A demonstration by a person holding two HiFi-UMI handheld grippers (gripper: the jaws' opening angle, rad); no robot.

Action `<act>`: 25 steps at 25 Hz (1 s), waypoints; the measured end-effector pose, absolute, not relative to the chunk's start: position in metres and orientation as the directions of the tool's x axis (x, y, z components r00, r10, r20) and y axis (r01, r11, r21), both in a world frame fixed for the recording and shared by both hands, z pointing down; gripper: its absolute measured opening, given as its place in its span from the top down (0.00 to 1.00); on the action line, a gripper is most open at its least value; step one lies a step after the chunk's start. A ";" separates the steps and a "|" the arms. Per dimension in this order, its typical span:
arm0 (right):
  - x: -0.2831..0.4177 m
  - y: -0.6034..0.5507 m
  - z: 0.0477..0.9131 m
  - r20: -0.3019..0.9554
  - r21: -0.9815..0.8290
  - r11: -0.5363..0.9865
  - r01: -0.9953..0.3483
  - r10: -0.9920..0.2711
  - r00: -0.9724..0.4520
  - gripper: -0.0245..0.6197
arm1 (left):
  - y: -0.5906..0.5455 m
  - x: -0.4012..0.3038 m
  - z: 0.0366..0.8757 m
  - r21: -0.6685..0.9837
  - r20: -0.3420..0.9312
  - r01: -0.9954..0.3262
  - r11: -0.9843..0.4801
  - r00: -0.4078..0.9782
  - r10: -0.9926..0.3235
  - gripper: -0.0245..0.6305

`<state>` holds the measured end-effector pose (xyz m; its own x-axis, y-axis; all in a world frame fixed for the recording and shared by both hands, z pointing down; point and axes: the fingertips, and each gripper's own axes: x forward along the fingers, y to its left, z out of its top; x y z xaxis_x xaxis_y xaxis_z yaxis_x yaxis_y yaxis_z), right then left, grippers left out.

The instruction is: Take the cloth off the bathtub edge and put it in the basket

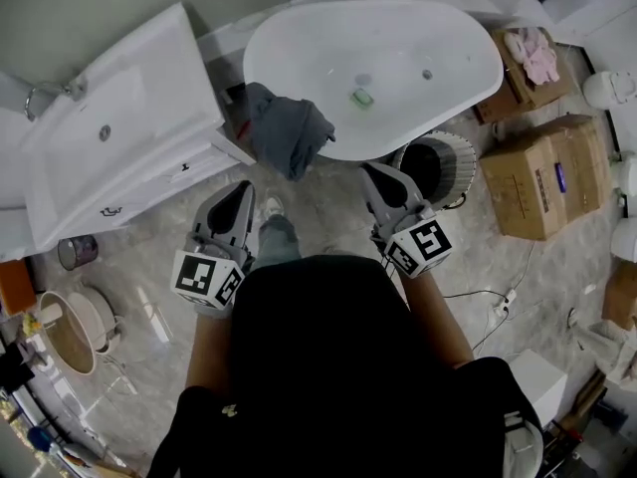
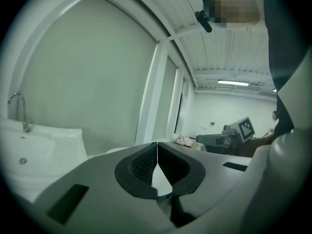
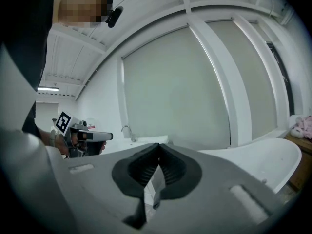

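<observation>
Fingers (image 2: 140,165) shut and empty on left gripper (image 1: 239,195) and right gripper (image 1: 380,174): spread the left pair wide, reach to the cloth (image 1: 289,127) draped on the bathtub edge (image 1: 261,53) just ahead, pinch a thick fold; basket (image 1: 466,167) just beyond right tips.

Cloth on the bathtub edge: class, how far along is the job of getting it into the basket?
Done: nothing yet; the grey cloth hangs over the bathtub rim. In hand: nothing; the left gripper and right gripper are both shut and empty, short of the tub. Left: grasp the cloth, lift it off, drop it into the basket on the floor beside the tub.
</observation>
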<state>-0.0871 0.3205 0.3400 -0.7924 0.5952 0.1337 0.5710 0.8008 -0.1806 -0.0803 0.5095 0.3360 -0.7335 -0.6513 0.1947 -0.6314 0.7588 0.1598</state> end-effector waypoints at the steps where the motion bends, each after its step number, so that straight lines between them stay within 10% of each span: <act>1: -0.099 0.326 0.341 0.138 -0.186 0.806 0.561 0.587 -0.798 0.97 | 0.517 -0.095 0.338 0.164 0.200 -0.635 0.755 -0.728 -0.655 0.94; 25: -0.242 0.412 0.355 0.245 -0.195 0.905 0.378 0.418 -0.875 0.97 | 0.562 -0.266 0.427 0.283 0.388 -0.785 0.552 -0.433 -0.814 0.81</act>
